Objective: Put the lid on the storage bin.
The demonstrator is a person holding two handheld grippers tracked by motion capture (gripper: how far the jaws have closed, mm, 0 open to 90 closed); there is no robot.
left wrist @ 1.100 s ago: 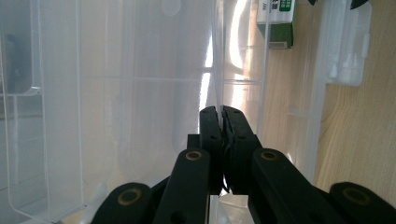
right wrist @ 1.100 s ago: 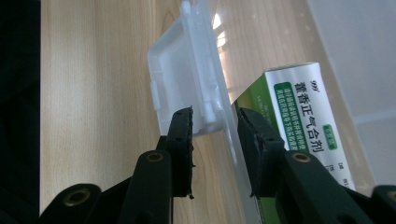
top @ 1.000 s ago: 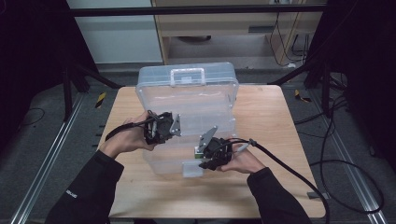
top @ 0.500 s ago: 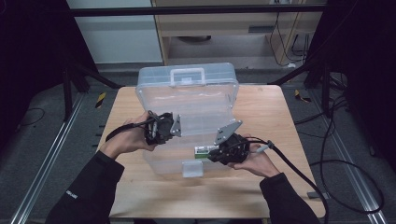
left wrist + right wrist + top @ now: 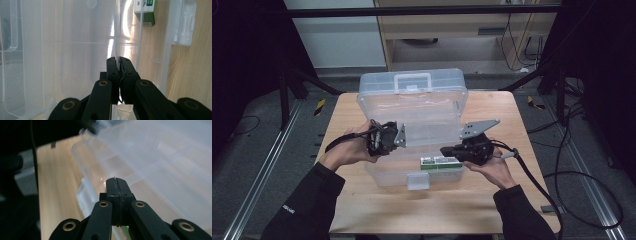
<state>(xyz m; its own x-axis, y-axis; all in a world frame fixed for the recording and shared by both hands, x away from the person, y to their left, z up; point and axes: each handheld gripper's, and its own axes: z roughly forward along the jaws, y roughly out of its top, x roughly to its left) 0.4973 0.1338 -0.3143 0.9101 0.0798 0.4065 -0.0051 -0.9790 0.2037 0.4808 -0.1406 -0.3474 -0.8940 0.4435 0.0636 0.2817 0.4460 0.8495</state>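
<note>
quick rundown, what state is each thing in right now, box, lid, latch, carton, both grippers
clear plastic box: open, on the wooden table
lid: swung up and back, handle at top
front latch: undone, hanging at the front rim
green and white carton: lying flat inside the box, near its front right
left gripper: shut on the box's thin clear wall
right gripper: jaws have just closed, shut, nothing between them, over the carton

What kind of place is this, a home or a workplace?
Probably a lab or recording workspace: a bare wooden table with a clear plastic box, metal floor rails either side, and loose cables on grey flooring.
</note>
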